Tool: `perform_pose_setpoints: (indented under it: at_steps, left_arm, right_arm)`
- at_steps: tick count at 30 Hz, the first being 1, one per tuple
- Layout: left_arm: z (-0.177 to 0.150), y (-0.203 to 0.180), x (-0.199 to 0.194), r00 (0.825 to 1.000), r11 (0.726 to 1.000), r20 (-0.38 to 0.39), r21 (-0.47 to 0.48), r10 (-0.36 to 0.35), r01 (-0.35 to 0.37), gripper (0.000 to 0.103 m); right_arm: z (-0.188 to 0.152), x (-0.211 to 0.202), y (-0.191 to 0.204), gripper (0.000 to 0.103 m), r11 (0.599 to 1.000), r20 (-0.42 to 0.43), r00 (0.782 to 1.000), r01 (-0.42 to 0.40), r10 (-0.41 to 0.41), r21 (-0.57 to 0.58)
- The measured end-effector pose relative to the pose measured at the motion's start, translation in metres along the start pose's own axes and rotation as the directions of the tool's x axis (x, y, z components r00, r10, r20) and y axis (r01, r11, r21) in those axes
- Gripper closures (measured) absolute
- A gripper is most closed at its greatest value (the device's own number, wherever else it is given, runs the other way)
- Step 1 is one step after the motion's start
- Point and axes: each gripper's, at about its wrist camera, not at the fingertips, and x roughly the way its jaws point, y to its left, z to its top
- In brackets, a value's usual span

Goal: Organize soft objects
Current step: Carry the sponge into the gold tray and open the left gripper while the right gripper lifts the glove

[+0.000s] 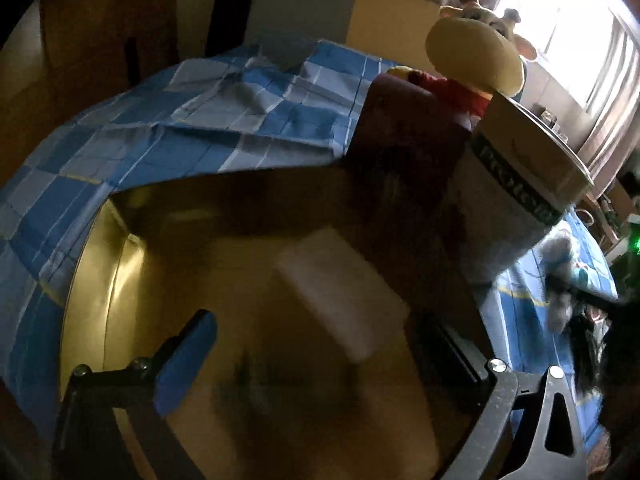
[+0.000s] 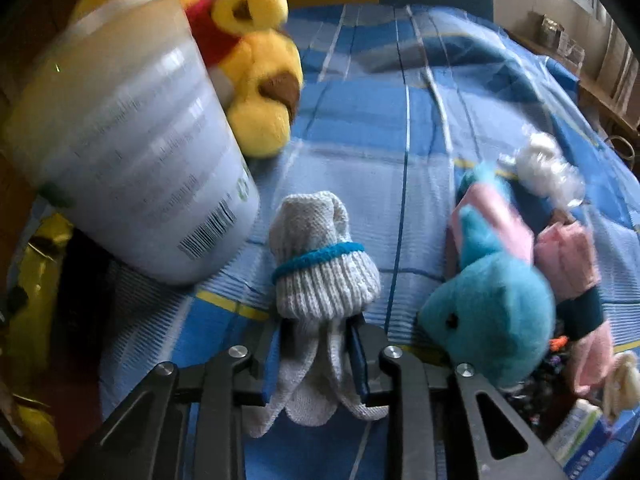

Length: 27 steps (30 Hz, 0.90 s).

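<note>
Right wrist view shows the right gripper (image 2: 316,360) with its blue-padded fingers (image 2: 272,360) pinching a white knitted glove (image 2: 320,276) bound with a blue band, the cuff standing up beyond the fingertips and the glove's fingers hanging back between the jaws. The glove sits just above a bed covered with a blue checked bedspread (image 2: 384,128). To its left a large white tub (image 2: 128,152) with a barcode leans over the bedspread, close beside the glove, and a yellow plush bear (image 2: 256,76) in a red shirt lies behind the tub, touching it. To the right of the glove lies a turquoise plush toy (image 2: 492,304) with pink fabric (image 2: 568,264) against it, and a crumpled clear plastic wrapper (image 2: 548,168) farther back. Left wrist view shows the left gripper (image 1: 320,344) with its fingers spread wide, one blue pad (image 1: 188,356) at the left and the other finger at the right largely in shadow; nothing is seen between them. It looks down into an open cardboard box (image 1: 100,280) with a white block (image 1: 340,296) blurred inside. A dark red flap (image 1: 408,136) of the box rises at the far side, and the same tub (image 1: 516,184) and bear (image 1: 476,52) crowd the box's right edge.
</note>
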Motion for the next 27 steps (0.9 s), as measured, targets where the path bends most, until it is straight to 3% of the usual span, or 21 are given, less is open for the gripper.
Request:
perform_pose_setpoints:
  at_steps: [7, 10, 13, 18, 20, 23, 25, 27]
  left_arm:
    - [-0.016, 0.009, -0.028, 0.997, 0.998, 0.053, 0.025, 0.051, -0.053, 0.000]
    - [-0.019, 0.015, -0.043, 0.994, 0.998, 0.092, 0.025, 0.054, -0.056, 0.000]
    - [-0.019, 0.020, -0.060, 0.986, 0.996, 0.149, 0.030, 0.079, -0.085, 0.000]
    - [-0.019, 0.030, -0.079, 0.975, 0.993, 0.194, 0.026, 0.105, -0.112, 0.000]
    - [-0.019, 0.035, -0.081, 0.975, 0.992, 0.191, 0.019, 0.118, -0.124, 0.000]
    - [-0.021, 0.039, -0.084, 0.972, 0.990, 0.191, 0.012, 0.136, -0.140, 0.000]
    - [-0.023, 0.040, -0.085, 0.970, 0.988, 0.193, 0.008, 0.148, -0.152, 0.000]
    - [-0.025, 0.044, -0.086, 0.970, 0.987, 0.188, -0.004, 0.157, -0.159, 0.000]
  right_arm:
    - [0.046, -0.063, -0.002, 0.075, 0.998, 0.117, 0.992, 0.048, -0.052, 0.036]
    - [0.085, -0.083, 0.001, 0.075, 0.991, 0.163, 0.978, 0.123, -0.129, 0.044]
    - [0.137, -0.096, 0.006, 0.075, 0.979, 0.197, 0.959, 0.191, -0.201, 0.071]
    - [0.229, -0.128, 0.053, 0.075, 0.954, 0.303, 0.905, 0.293, -0.298, 0.062]
    - [0.255, -0.146, 0.085, 0.075, 0.961, 0.372, 0.890, 0.275, -0.263, 0.022]
    - [0.271, -0.164, 0.139, 0.075, 0.973, 0.444, 0.885, 0.206, -0.142, -0.101]
    - [0.266, -0.166, 0.178, 0.075, 0.965, 0.460, 0.887, 0.150, -0.036, -0.215]
    - [0.247, -0.159, 0.213, 0.075, 0.938, 0.422, 0.904, 0.091, 0.064, -0.336]
